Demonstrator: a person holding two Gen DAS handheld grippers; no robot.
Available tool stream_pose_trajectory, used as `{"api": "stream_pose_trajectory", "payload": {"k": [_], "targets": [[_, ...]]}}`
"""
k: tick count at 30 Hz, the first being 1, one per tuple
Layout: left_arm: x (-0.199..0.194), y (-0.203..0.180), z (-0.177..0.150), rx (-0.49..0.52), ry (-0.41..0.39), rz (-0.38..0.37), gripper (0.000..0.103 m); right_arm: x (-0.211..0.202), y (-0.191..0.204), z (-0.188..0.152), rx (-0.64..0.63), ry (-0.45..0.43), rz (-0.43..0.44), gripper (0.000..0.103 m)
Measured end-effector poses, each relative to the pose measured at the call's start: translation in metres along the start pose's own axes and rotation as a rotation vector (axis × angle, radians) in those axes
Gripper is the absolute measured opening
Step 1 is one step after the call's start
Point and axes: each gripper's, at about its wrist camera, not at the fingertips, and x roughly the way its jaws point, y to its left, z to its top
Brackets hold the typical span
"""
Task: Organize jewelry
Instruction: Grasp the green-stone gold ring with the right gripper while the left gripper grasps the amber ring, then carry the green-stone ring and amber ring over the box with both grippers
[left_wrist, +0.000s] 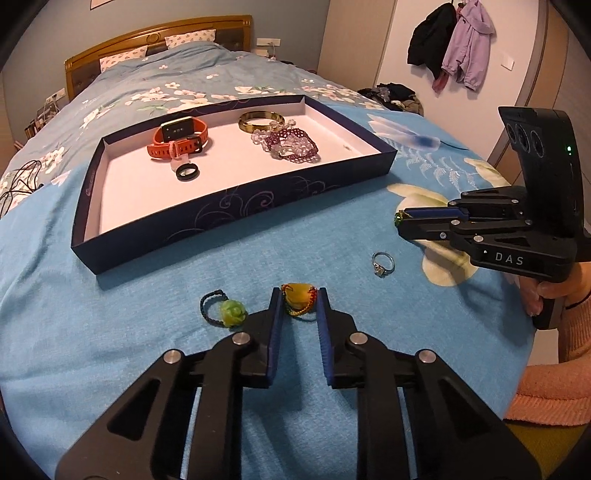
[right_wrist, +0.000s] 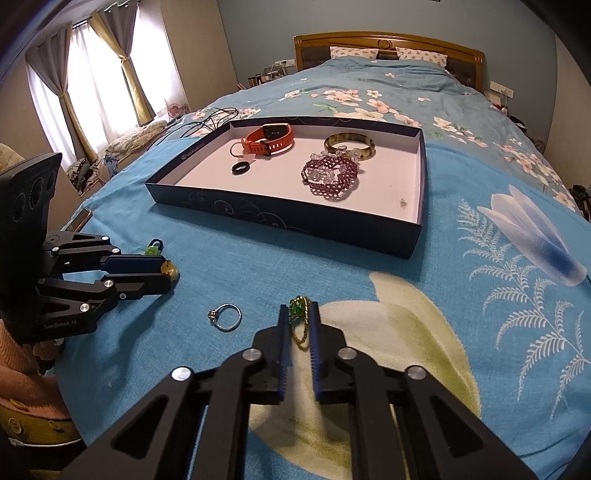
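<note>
On the blue bedspread, my left gripper (left_wrist: 298, 297) is shut on a yellow stone ring (left_wrist: 297, 302) with a red-green cord; it rests on the cloth. My right gripper (right_wrist: 297, 309) is shut on a green stone ring (right_wrist: 298, 307) with a gold chain. A green stone ring on a black cord (left_wrist: 226, 309) lies left of the left fingers. A silver ring (right_wrist: 226, 317) lies between the two grippers. The dark blue tray (left_wrist: 229, 218) beyond holds an orange watch (left_wrist: 180, 142), a black ring (left_wrist: 186, 171), a gold bangle (left_wrist: 261, 120) and purple bead bracelets (left_wrist: 293, 147).
Black cables (right_wrist: 207, 120) trail over the bed left of the tray. A phone (right_wrist: 79, 219) lies near the bed's left edge. A person's pink sleeve (left_wrist: 554, 384) is at the right. Jackets (left_wrist: 454, 40) hang on the far wall.
</note>
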Motion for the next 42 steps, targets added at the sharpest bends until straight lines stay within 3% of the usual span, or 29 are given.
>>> {"api": "stream_pose_trajectory", "payload": {"k": [28, 42], "targets": [[-0.035, 0.007, 0.009, -0.032, -0.112, -0.011, 0.018, -0.027, 0.002, 0.011, 0.042, -0.113, 0.098, 0.001], [-0.048, 0.019, 0.024, -0.038, -0.162, 0.021, 0.018, -0.034, -0.001, 0.036, 0.055, -0.179, 0.119, 0.001]]}}
